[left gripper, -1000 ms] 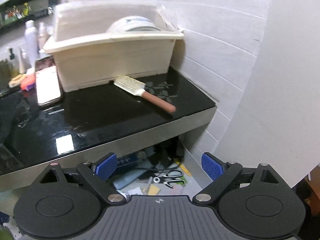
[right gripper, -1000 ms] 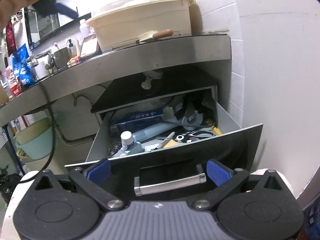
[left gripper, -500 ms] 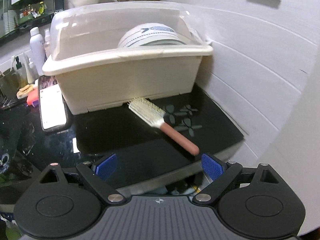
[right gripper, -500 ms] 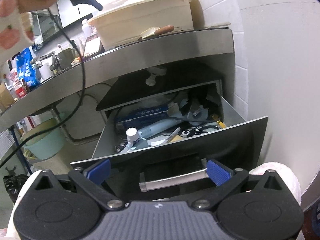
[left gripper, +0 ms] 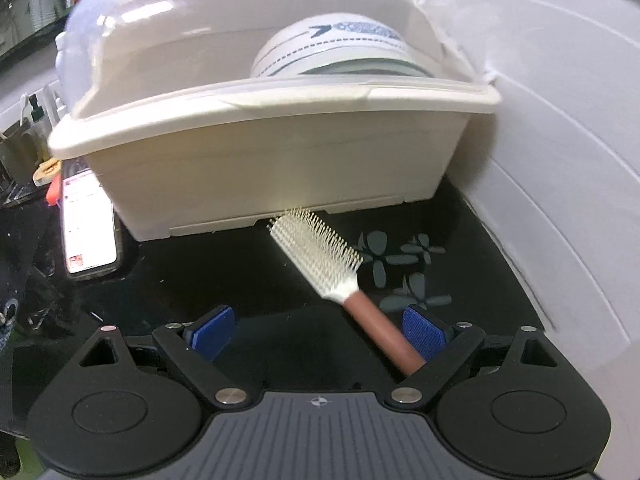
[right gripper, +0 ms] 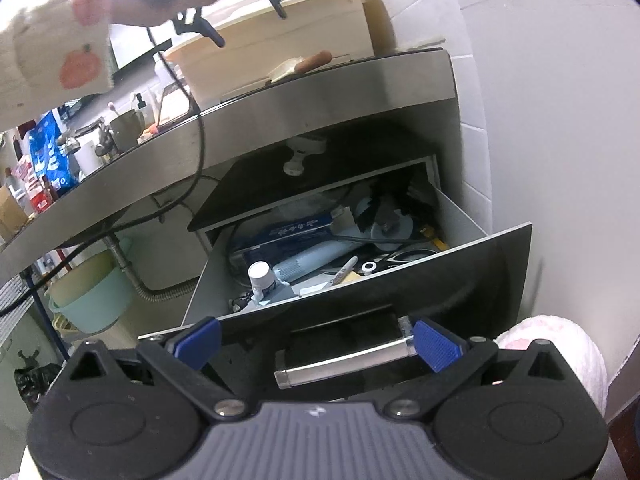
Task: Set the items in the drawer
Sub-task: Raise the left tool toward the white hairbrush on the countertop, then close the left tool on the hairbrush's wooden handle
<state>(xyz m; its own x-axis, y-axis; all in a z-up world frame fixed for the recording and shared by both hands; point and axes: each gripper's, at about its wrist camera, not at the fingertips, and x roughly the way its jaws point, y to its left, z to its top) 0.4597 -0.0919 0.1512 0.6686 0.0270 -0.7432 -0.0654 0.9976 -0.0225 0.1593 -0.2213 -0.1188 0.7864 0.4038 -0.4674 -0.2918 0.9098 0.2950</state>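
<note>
At lower right of the left wrist frame, the left gripper (left gripper: pixel 319 328) has come down over the hairbrush (left gripper: pixel 340 272); fingers apart, its handle beside the right pad, so grasping seems next. The right gripper (right gripper: pixel 316 340), fingers apart, waits before the open drawer (right gripper: pixel 460 216).

The hairbrush (left gripper: pixel 320 254) handle's end vanishes behind the left gripper (left gripper: pixel 318 334) at five o'clock. The bowl (left gripper: pixel 340 50) blurs behind the cloudy dish-rack lid (left gripper: pixel 224 32). The phone (left gripper: pixel 88 232) screen's print is too small to read. The drawer (right gripper: pixel 460 220) back lies in shadow, its clutter indistinct. The sleeve (right gripper: pixel 52 56) runs off the frame at ten o'clock.
</note>
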